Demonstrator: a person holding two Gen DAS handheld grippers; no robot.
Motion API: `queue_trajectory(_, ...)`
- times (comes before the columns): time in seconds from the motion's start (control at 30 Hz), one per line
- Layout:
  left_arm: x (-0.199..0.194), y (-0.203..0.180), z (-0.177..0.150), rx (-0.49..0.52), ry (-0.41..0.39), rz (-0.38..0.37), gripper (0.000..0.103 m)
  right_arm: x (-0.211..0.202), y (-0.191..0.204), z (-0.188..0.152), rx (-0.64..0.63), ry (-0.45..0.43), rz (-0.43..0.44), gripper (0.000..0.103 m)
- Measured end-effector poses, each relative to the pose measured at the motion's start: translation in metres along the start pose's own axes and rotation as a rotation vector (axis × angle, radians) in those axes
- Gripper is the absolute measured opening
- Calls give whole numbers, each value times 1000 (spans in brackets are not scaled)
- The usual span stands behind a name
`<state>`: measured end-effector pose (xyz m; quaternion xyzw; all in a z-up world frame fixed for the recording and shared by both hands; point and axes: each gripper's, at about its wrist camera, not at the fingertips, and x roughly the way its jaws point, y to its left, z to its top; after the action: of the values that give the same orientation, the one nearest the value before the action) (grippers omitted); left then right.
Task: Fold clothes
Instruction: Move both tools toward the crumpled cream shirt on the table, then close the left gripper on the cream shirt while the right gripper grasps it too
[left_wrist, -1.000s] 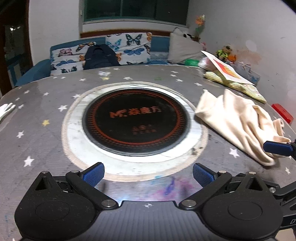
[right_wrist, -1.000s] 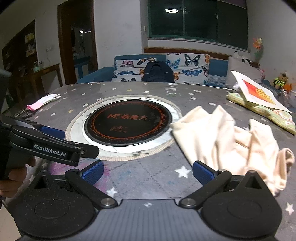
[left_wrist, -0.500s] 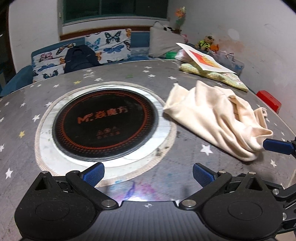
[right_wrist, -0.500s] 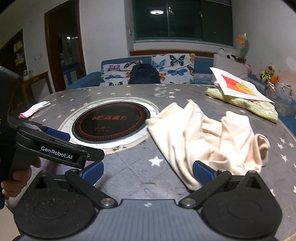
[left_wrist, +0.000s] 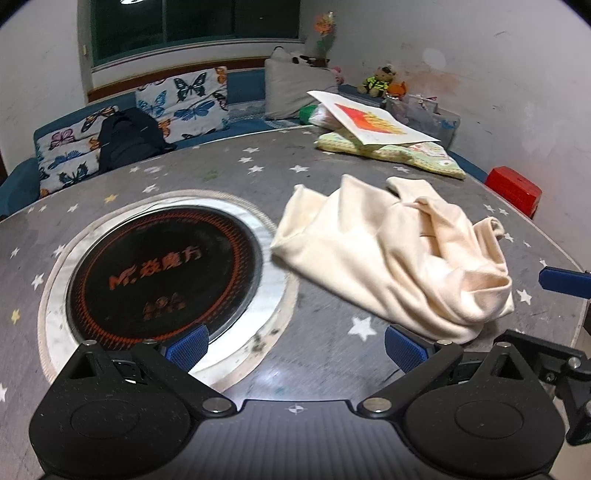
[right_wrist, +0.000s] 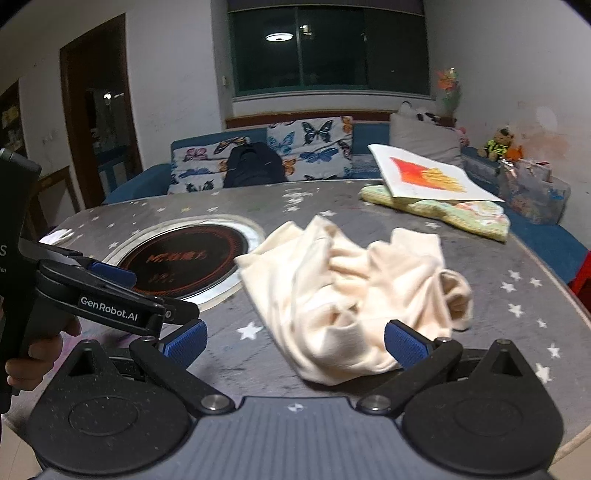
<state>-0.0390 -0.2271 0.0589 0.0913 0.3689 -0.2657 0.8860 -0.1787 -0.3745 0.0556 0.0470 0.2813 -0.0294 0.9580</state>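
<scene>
Star-patterned round table (left_wrist: 332, 177) carried a crumpled cream garment (left_wrist: 391, 254), its long axis running from the inset cooktop (left_wrist: 162, 273) toward the near right edge. Left gripper (left_wrist: 295, 349) hovered spread wide, the cloth ahead to its right. Right gripper (right_wrist: 295, 341) gaped, empty, its fingers straddling the garment's near end. Folds hid its sleeves and collar.

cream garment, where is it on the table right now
The cream garment lies crumpled on the star-patterned table, just right of the round black cooktop in the left wrist view, in front of the open right gripper.
</scene>
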Motion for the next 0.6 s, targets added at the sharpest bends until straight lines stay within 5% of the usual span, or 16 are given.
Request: queue_trajectory(0.6, 26, -38, 55, 51, -6, -50, 103, 15, -47, 2, 116, -3, -48, 103)
